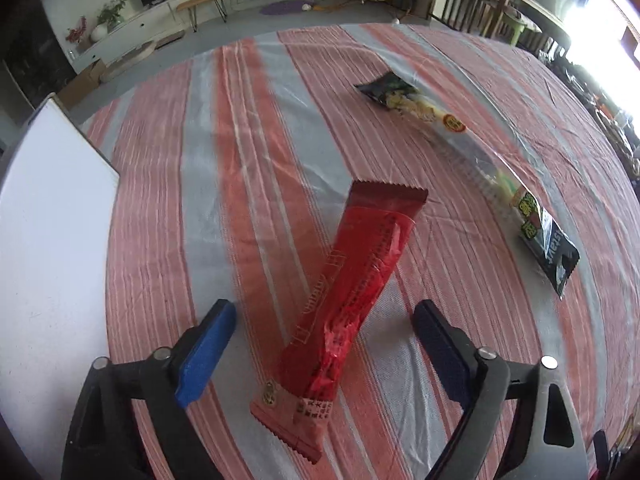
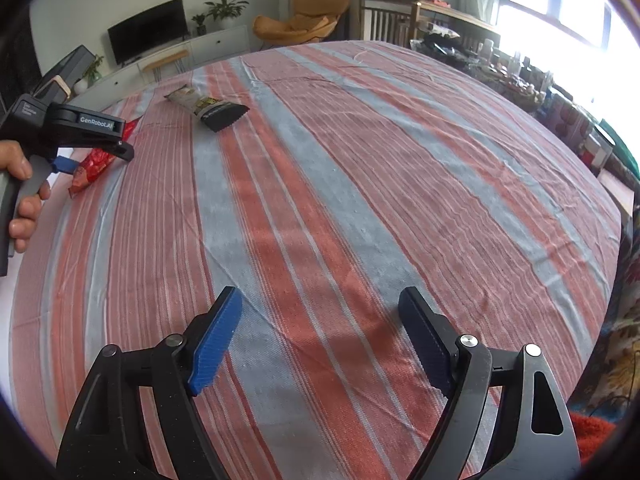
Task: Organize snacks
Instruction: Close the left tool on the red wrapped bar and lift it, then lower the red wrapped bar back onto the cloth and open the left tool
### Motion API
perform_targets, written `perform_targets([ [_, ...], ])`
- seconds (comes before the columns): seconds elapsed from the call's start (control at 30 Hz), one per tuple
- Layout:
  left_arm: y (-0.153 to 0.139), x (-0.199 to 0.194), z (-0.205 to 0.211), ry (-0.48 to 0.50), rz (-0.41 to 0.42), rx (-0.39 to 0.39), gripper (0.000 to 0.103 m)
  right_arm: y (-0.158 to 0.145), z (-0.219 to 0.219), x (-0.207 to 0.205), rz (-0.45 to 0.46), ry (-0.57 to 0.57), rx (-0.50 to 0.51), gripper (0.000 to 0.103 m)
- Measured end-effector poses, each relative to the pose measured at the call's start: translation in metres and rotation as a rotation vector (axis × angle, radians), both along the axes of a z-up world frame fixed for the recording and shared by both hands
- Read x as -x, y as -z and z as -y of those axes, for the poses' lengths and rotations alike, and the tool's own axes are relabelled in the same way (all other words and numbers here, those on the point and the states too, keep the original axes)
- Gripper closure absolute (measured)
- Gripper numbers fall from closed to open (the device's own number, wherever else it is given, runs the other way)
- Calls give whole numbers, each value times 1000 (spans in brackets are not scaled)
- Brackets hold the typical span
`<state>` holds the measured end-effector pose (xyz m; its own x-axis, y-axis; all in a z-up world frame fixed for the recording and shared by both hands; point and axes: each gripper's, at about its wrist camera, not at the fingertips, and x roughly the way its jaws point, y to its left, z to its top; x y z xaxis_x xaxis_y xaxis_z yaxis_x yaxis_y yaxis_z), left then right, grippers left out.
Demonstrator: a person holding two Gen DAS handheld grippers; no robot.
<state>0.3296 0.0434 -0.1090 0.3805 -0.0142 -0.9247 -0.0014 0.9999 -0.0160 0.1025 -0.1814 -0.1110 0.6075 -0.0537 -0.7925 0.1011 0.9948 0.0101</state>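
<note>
A red snack packet [image 1: 352, 280] lies flat on the striped tablecloth [image 1: 168, 184], running lengthwise away from me. My left gripper [image 1: 325, 308] stands open around its near half, a blue pad [image 1: 208, 348] on one side and a dark pad [image 1: 440, 348] on the other, neither touching it. A long clear and black snack packet [image 1: 472, 160] lies further off to the right. In the right wrist view the left gripper [image 2: 94, 160] hovers over the red packet [image 2: 96, 168] at far left, held by a hand [image 2: 20, 200]. My right gripper [image 2: 320, 304] is open over bare cloth with nothing between its fingers. The long packet [image 2: 208, 108] lies beyond.
A white flat board or box [image 1: 52, 220] borders the table on the left of the left wrist view. Cluttered shelves and goods [image 2: 560, 120] line the table's right edge. Beyond the far edge are a TV cabinet [image 2: 180, 52] and an orange chair [image 2: 300, 20].
</note>
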Motion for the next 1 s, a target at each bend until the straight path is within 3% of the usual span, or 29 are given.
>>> perform_targets([
  [0.03,-4,4,-2,-12,24,-11,40,0,0,0,0,0,0,19],
  [0.07,-6,7,-5,-19,37,-5,69,0,0,0,1,1,1,19],
  [0.1,-7,11,-8,-31,37,3,84,0,0,0,1,1,1,19],
  [0.27,-10,47,-16,-110,29,-21,86,0,0,0,1,0,-1,18],
  [0.57,-34,150,9,-114,21,-18,86,-1,1,1,0,-1,-8,18],
  [0.73,-24,166,19,-117,30,11,85,-1,1,1,0,-1,-8,18],
  [0.83,-13,163,19,-116,56,51,78,-1,1,2,0,-1,-10,18],
  [0.87,-14,164,21,-112,87,46,62,-1,1,1,0,0,-9,18],
  [0.9,-13,164,22,-113,92,30,35,-1,1,2,1,0,-9,18],
  [0.97,-10,162,24,-116,104,14,16,-1,1,1,-1,0,-5,18],
  [1.0,-7,161,24,-116,106,7,16,-1,1,2,-2,-1,-1,18],
])
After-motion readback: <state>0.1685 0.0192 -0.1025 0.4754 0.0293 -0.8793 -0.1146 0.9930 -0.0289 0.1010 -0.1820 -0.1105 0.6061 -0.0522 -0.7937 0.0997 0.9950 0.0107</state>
